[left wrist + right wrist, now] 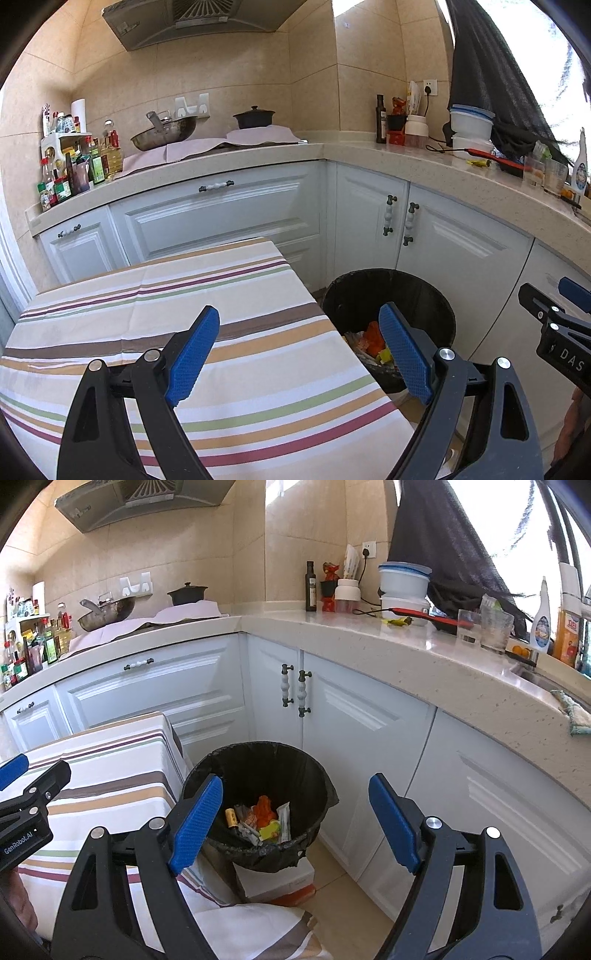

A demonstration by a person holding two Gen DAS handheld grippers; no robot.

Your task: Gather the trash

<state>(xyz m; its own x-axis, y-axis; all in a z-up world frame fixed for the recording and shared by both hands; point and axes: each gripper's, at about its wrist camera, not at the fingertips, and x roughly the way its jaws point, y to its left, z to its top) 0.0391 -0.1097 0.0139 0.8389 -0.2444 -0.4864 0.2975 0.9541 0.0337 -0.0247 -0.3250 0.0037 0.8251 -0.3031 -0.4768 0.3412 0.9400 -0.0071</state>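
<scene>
one trash bin (258,760), one striped table (184,295), two white tubs (404,581), two glasses (496,629).

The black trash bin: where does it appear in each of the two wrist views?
Left wrist: trash bin lower right, partly behind the left gripper.
Right wrist: centre, between the right gripper fingers.
Shared landmark: striped tablecloth beside it.

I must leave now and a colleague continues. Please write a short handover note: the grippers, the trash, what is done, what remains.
Left gripper: open, empty, above the striped tablecloth edge.
Right gripper: open, empty, over the black-lined trash bin.
Trash: wrappers and scraps already lie in the bin, beside the table.
Done: no trash shows on the visible tablecloth.
Left: possibly the yellow scrap on the counter; check it.
</scene>
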